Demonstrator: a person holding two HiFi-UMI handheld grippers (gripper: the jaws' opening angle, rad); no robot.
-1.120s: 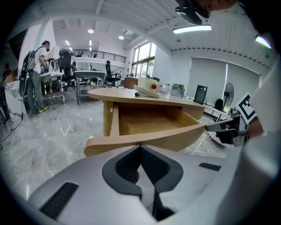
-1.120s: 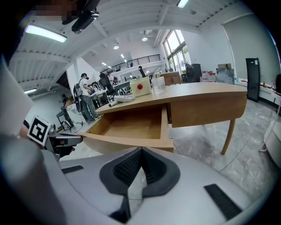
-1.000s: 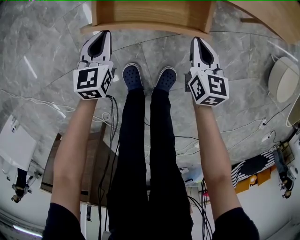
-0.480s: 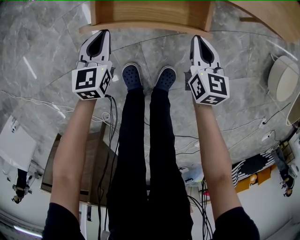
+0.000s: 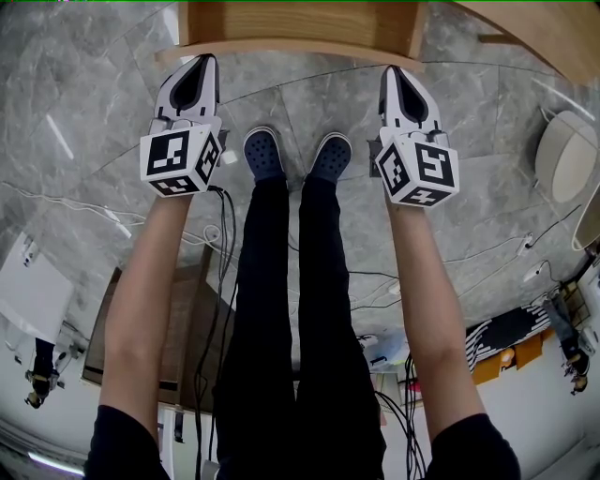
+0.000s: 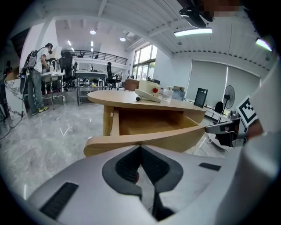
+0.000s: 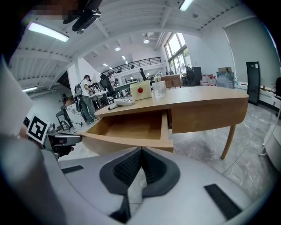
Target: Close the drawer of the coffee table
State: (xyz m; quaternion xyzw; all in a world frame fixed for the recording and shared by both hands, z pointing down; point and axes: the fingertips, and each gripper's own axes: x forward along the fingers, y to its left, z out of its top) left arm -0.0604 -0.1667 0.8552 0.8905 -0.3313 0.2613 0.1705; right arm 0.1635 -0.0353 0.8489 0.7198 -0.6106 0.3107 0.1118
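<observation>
**Two grippers lining up on an open drawer**

Head view: the left gripper (image 5: 199, 62) and right gripper (image 5: 394, 73) are pointing at the drawer (image 5: 300, 49), which is lying just ahead of both tips; whether they touch it cannot be told. Left gripper view: the jaws are sitting shut and empty, the front (image 6: 175, 135) straight ahead. Right gripper view: the jaws are likewise closed on nothing, the drawer gaping under the table (image 7: 206, 99). Pushing evenly with both tips, square to the front, should keep it from jamming.

Drawer (image 5: 300, 26) ahead; L gripper (image 5: 200, 60) near its left end, R gripper (image 5: 393, 72) near right end, shoes (image 5: 264, 153) btwn them
</observation>
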